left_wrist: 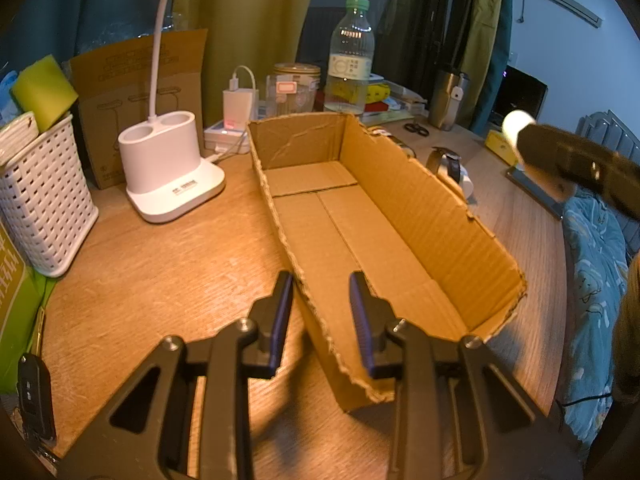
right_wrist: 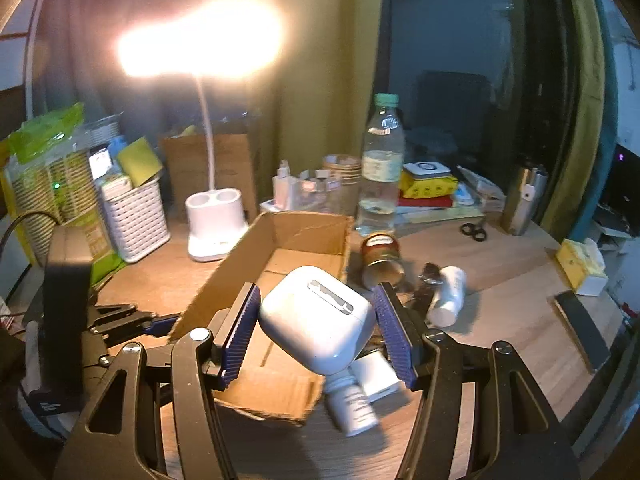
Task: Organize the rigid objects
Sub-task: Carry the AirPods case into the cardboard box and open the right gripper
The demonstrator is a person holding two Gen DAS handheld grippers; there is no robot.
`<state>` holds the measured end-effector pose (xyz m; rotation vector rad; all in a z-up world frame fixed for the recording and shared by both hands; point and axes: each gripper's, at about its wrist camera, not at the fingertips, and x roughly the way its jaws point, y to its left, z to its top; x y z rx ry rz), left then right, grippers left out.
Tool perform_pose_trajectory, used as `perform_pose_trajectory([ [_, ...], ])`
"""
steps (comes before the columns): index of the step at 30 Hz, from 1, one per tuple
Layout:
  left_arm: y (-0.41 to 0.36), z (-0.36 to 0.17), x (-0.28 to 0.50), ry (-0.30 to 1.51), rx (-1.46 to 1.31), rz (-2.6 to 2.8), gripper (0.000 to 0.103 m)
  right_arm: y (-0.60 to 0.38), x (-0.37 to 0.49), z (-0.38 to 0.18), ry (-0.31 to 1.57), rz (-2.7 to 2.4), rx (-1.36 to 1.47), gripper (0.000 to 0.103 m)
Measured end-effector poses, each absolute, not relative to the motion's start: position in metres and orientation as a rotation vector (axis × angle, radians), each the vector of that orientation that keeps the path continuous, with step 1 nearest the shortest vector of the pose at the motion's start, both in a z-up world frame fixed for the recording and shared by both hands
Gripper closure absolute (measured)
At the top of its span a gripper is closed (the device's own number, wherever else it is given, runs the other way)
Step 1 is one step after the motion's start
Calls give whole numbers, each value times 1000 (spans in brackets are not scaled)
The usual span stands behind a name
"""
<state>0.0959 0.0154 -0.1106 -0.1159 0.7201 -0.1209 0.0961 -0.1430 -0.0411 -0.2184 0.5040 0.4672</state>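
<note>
Right gripper [right_wrist: 316,320], seen from its own wrist: white earbud case [right_wrist: 316,318] between the two blue pads [right_wrist: 240,334], tilted, raised above the near right corner of the cardboard box [right_wrist: 224,284]. Jaws fairly wide, both pads at the case's sides; whether firmly clamped or just letting go, not clear from this view. Left gripper [left_wrist: 320,312], seen from its wrist: jaws moderately open, nothing held, one finger either side of the box's near left wall, apparently to steady it.

Step in hand, by judgement: placing the case into the box. Best done by carrying the case inward past the torn right wall, lowering close to the box floor [left_wrist: 360,240], then opening, so that a smooth rounded shell neither bounces nor slides out. Left pads best kept close to the wall against shifting of the light box.

Surface: round wooden table [left_wrist: 160,272], grain visible, warm lamp glare. Beside the box on the right: white tubes [right_wrist: 448,296], a small brown jar [right_wrist: 380,256] on its side. Behind: white lamp base [left_wrist: 168,168], water bottle [left_wrist: 350,60], woven white basket [left_wrist: 40,196], steel flask [right_wrist: 522,200], scissors [right_wrist: 474,232]. Room: green curtains, hanging clothes, bed with blue cover at right.
</note>
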Motion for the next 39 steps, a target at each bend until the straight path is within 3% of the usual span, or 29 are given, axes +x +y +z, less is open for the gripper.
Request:
perform_pose_trajectory([
  [39, 15, -111, 96, 721, -116, -121, 72, -108, 94, -79, 630, 550, -277, 41],
])
